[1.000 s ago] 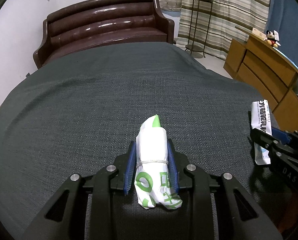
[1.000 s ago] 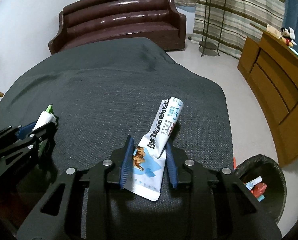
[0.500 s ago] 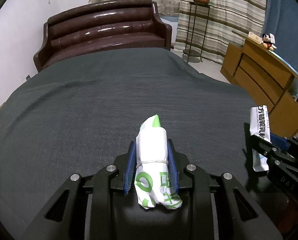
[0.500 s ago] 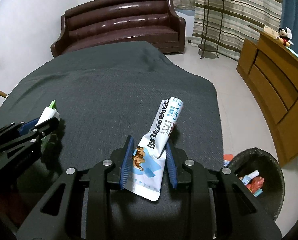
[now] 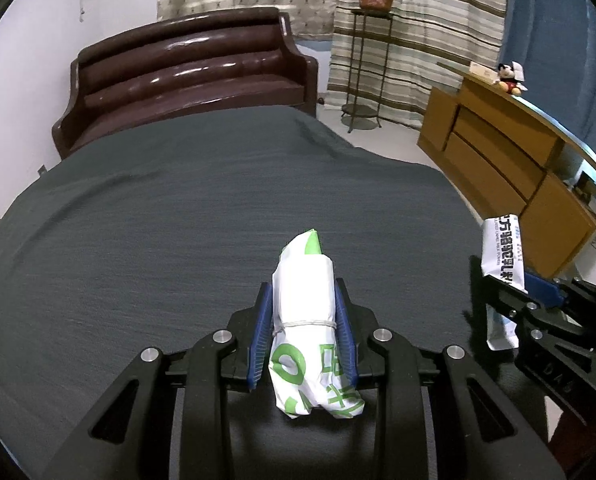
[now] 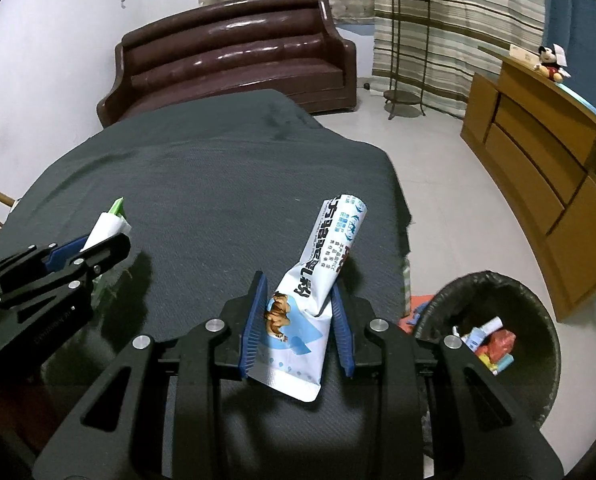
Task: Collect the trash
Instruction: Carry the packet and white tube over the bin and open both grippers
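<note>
My left gripper [image 5: 303, 300] is shut on a white and green wrapper roll [image 5: 304, 292] tied with a rubber band, held above the dark grey cloth table [image 5: 158, 220]. My right gripper [image 6: 298, 300] is shut on a white and blue milk powder sachet [image 6: 322, 264], held above the table's right part. The sachet also shows in the left wrist view [image 5: 502, 256], and the green wrapper in the right wrist view [image 6: 108, 226]. A black trash bin [image 6: 494, 292] with several wrappers inside stands on the floor to the right of the table, lower right of my right gripper.
A brown leather sofa [image 5: 186, 76] stands behind the table. A wooden cabinet [image 6: 538, 160] lines the right wall with a toy on top. A metal plant stand [image 6: 406, 40] is by the striped curtain. Tiled floor lies between table and cabinet.
Both grippers have lifted and drawn back with their wrappers held. The right gripper has shifted rightward, so the trash bin shows more fully.
</note>
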The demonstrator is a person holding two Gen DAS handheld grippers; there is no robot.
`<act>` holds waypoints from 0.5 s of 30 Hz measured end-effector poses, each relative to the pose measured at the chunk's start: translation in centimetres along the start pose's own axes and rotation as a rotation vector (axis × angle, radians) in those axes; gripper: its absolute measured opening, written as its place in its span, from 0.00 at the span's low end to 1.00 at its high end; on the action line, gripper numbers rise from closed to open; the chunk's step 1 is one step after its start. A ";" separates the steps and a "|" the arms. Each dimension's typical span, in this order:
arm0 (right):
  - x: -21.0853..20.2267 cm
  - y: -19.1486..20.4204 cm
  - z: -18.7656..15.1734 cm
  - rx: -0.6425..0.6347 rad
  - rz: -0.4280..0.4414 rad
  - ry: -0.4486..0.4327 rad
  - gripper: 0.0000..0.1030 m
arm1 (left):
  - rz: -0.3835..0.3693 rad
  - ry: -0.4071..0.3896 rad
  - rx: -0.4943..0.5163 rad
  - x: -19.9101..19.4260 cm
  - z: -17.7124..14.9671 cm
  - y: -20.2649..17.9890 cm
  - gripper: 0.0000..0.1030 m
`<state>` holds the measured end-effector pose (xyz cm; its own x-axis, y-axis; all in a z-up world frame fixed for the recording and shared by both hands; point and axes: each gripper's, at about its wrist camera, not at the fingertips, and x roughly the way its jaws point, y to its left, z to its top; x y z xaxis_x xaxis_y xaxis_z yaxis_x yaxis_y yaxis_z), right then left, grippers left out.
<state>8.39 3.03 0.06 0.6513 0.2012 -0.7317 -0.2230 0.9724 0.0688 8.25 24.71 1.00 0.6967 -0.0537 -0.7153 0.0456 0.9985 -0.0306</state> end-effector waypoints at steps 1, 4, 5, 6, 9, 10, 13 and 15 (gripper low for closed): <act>-0.3 -0.4 -0.1 0.006 -0.004 -0.003 0.30 | -0.004 -0.002 0.004 -0.1 -0.1 -0.3 0.30; -0.9 -1.5 -0.5 0.023 -0.016 -0.011 0.30 | -0.025 -0.012 0.030 -0.2 0.1 -1.7 0.30; -1.1 -1.8 -0.6 0.028 -0.020 -0.013 0.30 | -0.033 -0.015 0.040 -0.2 0.1 -2.1 0.30; -1.3 -2.2 -0.8 0.035 -0.025 -0.016 0.30 | -0.038 -0.016 0.046 -0.2 0.2 -2.5 0.30; -2.0 -3.6 -1.0 0.054 -0.043 -0.026 0.30 | -0.062 -0.022 0.071 -0.1 0.4 -4.0 0.30; -2.1 -4.1 -1.0 0.061 -0.049 -0.029 0.30 | -0.069 -0.023 0.079 -0.1 0.4 -4.6 0.30; -2.8 -5.9 -1.4 0.086 -0.073 -0.037 0.30 | -0.091 -0.025 0.105 0.1 0.4 -6.1 0.30; -3.3 -7.3 -1.7 0.106 -0.093 -0.041 0.30 | -0.103 -0.024 0.120 0.1 0.4 -7.0 0.30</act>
<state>6.69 -4.97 0.81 0.6952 0.1123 -0.7100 -0.0843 0.9936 0.0746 8.27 17.67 1.38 0.7011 -0.1575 -0.6955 0.2016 0.9793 -0.0186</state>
